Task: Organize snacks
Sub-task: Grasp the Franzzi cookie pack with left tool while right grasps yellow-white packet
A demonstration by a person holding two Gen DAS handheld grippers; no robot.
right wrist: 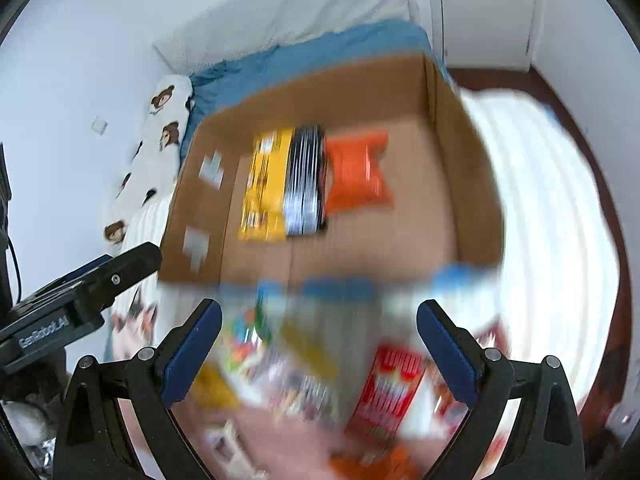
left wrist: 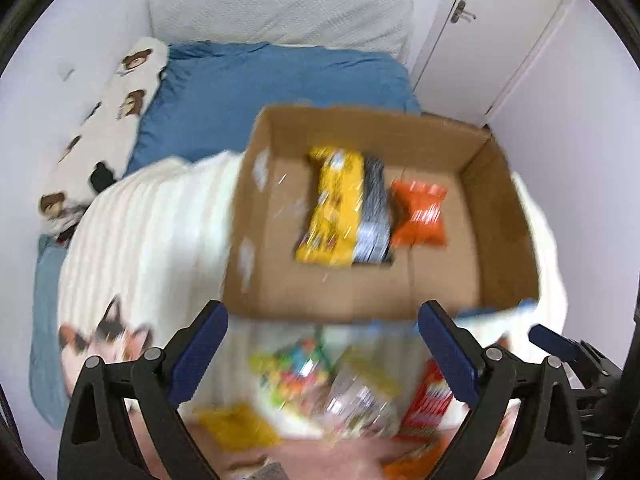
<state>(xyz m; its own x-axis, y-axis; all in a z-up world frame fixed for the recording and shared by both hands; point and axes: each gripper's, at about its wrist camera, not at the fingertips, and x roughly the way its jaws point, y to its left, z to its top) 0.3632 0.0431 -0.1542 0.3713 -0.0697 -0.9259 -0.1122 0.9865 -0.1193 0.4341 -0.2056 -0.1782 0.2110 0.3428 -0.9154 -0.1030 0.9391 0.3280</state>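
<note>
An open cardboard box (left wrist: 500, 216) (right wrist: 460, 184) stands on the bed. In it lie a yellow packet (left wrist: 332, 208) (right wrist: 266, 184), a black-and-silver packet (left wrist: 372, 216) (right wrist: 304, 180) and an orange packet (left wrist: 420, 212) (right wrist: 358, 172), side by side. Loose snacks lie in front of the box, blurred: a colourful packet (left wrist: 296, 368) (right wrist: 240, 336), a red packet (left wrist: 428, 404) (right wrist: 386, 392), a yellow packet (left wrist: 236, 424) (right wrist: 212, 388). My left gripper (left wrist: 322, 356) is open and empty above these. My right gripper (right wrist: 320, 354) is open and empty too. The left gripper's body (right wrist: 80, 292) shows at the right view's left edge.
A white ribbed blanket (left wrist: 152, 240) (right wrist: 552, 220) with a cat print lies under the box. A blue duvet (left wrist: 260, 88), a bear-print pillow (left wrist: 120, 108) and a white headboard pillow (left wrist: 280, 12) lie behind. A white door (left wrist: 500, 20) is at the right.
</note>
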